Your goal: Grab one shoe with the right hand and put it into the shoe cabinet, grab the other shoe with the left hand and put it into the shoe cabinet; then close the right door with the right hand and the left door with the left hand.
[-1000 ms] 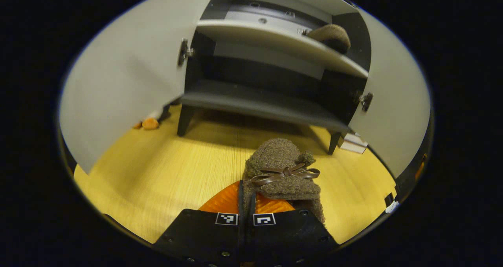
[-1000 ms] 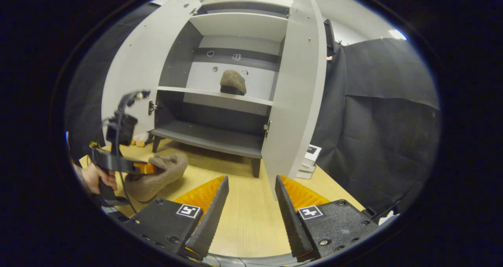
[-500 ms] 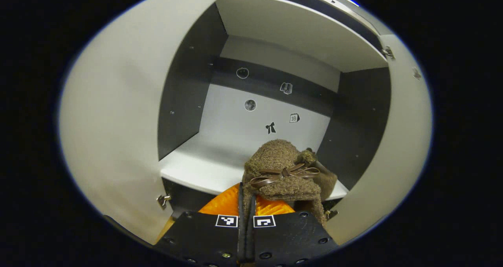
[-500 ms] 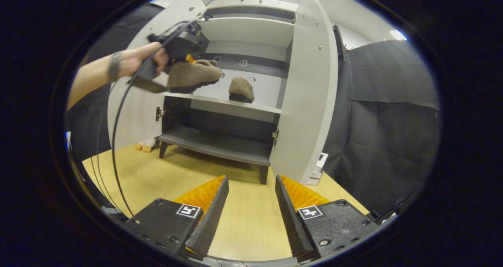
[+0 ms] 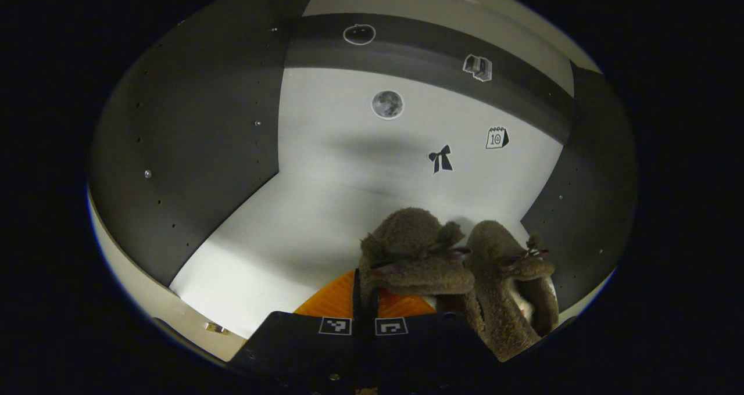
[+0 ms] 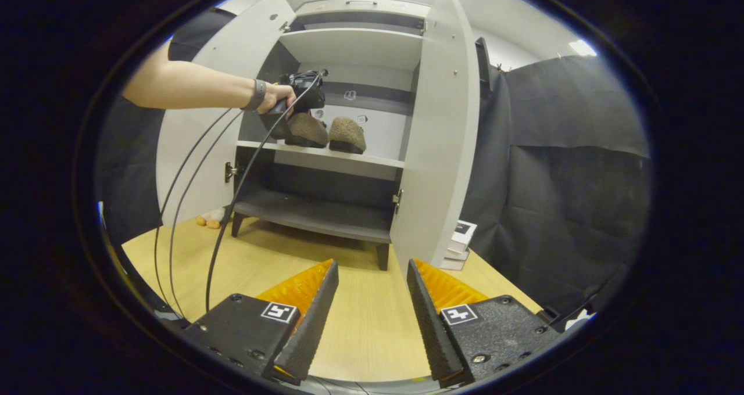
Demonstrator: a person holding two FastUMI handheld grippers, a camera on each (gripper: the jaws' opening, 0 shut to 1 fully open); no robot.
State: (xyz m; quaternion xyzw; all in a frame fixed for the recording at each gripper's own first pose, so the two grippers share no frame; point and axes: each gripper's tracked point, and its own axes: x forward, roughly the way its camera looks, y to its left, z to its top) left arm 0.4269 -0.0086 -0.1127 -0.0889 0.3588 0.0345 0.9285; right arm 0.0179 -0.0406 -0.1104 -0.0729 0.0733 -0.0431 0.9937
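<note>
Shoe (image 5: pixel 415 255) clamped in left gripper (image 5: pixel 364 302) jaws, over cabinet shelf (image 5: pixel 279 238), other shoe (image 5: pixel 508 267) at three o'clock; right gripper (image 6: pixel 367 302) jaws released; release, both doors pending.

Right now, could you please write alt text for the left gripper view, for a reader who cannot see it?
The left tool is shut on a brown fuzzy shoe inside the cabinet, above the pale shelf, right beside the other shoe on its right. Small stickers, among them a moon and a bow, mark the back wall.
</note>
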